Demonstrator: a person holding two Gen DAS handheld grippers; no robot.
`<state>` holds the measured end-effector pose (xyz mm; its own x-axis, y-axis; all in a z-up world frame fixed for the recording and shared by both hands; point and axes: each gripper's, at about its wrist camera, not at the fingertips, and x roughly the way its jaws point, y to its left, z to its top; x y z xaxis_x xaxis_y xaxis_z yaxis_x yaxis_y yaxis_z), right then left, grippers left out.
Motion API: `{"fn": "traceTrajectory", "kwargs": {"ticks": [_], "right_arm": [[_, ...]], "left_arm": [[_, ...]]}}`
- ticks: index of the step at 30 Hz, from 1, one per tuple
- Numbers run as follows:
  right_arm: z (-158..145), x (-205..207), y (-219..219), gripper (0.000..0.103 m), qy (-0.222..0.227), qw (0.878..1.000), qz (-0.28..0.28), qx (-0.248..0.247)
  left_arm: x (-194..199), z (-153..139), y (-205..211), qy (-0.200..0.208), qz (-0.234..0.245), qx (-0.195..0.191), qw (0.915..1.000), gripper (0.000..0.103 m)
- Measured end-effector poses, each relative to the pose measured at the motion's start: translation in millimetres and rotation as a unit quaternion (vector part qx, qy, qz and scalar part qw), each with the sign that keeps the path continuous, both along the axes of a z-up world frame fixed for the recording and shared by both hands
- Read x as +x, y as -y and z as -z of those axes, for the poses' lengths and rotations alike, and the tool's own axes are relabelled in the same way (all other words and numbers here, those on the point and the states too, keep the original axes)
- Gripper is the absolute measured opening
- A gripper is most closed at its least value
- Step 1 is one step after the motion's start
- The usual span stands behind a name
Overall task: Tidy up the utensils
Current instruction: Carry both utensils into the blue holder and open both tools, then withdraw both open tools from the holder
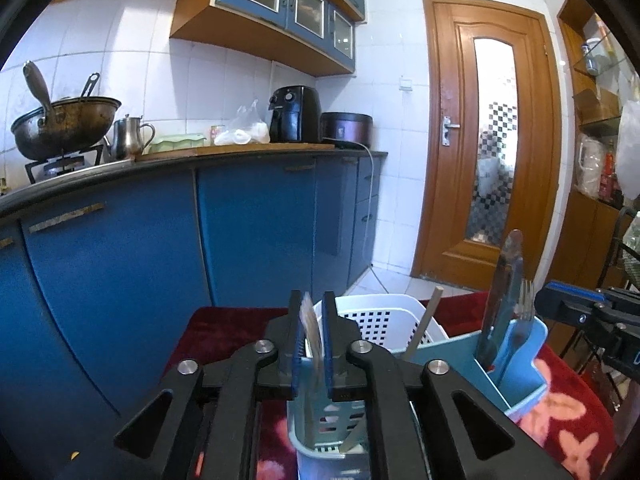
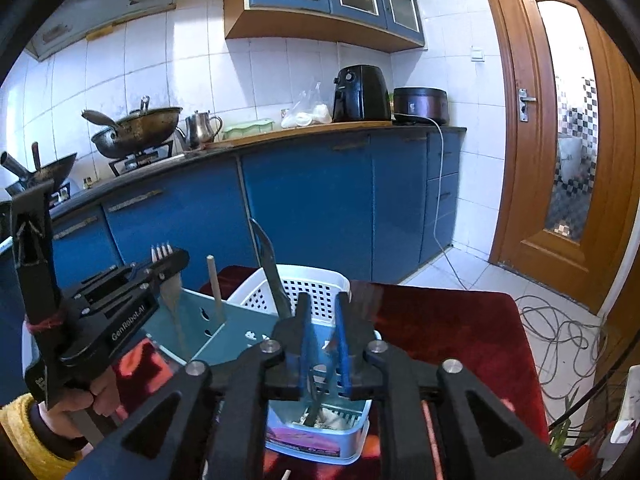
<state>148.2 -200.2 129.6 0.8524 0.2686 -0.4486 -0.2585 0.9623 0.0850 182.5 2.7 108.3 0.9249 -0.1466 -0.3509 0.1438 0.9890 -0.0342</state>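
A light blue utensil holder (image 1: 520, 364) (image 2: 224, 332) stands on a red floral cloth. A knife (image 1: 500, 300) (image 2: 272, 276), a fork (image 1: 526, 300) (image 2: 161, 249) and a wooden chopstick (image 1: 425, 320) (image 2: 215, 288) stand in it. My left gripper (image 1: 312, 312) (image 2: 180, 258) hovers over one compartment, jaws slightly apart, with a blurred brownish utensil (image 1: 311, 328) (image 2: 176, 304) hanging loose between them and reaching down into the holder. My right gripper (image 2: 324, 312) (image 1: 548, 300) is open over another compartment, where a dark utensil (image 2: 316, 400) lies.
A white perforated basket (image 1: 372, 316) (image 2: 316, 284) sits just behind the holder. A blue cabinet run (image 1: 248, 232) with a wok (image 1: 64, 124), kettle and air fryer (image 1: 294, 114) lies beyond. A wooden door (image 1: 492, 140) is right. Cables (image 2: 560, 332) trail on the floor.
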Motion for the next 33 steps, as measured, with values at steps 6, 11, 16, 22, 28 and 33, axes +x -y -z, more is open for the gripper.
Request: {"fn": "traceTrajectory", "kwargs": {"ticks": [6, 11, 16, 22, 28, 33], "right_arm": [[-7, -11, 4, 0.026, 0.008, 1.0, -0.002, 0.012], [-10, -20, 6, 0.032, 0.01, 1.0, -0.001, 0.023], [-13, -29, 8, 0.032, 0.012, 1.0, 0.001, 0.028], [-16, -43, 14, 0.032, 0.011, 0.999, 0.006, 0.039], [-21, -59, 13, 0.032, 0.011, 0.999, 0.008, 0.041], [-23, -75, 11, 0.032, 0.009, 0.999, 0.01, 0.037]], "left_arm": [[-8, -2, 4, -0.013, 0.011, 0.005, 0.9998, 0.017], [-19, -5, 7, -0.021, 0.017, 0.013, 0.9996, 0.018], [-28, -9, 5, -0.034, 0.023, 0.009, 0.9991, 0.019], [-44, -16, 2, -0.037, 0.025, 0.013, 0.9989, 0.019], [-61, -24, -4, -0.043, 0.025, 0.011, 0.9987, 0.019], [-80, -28, -9, -0.052, 0.024, 0.015, 0.9982, 0.019]]}}
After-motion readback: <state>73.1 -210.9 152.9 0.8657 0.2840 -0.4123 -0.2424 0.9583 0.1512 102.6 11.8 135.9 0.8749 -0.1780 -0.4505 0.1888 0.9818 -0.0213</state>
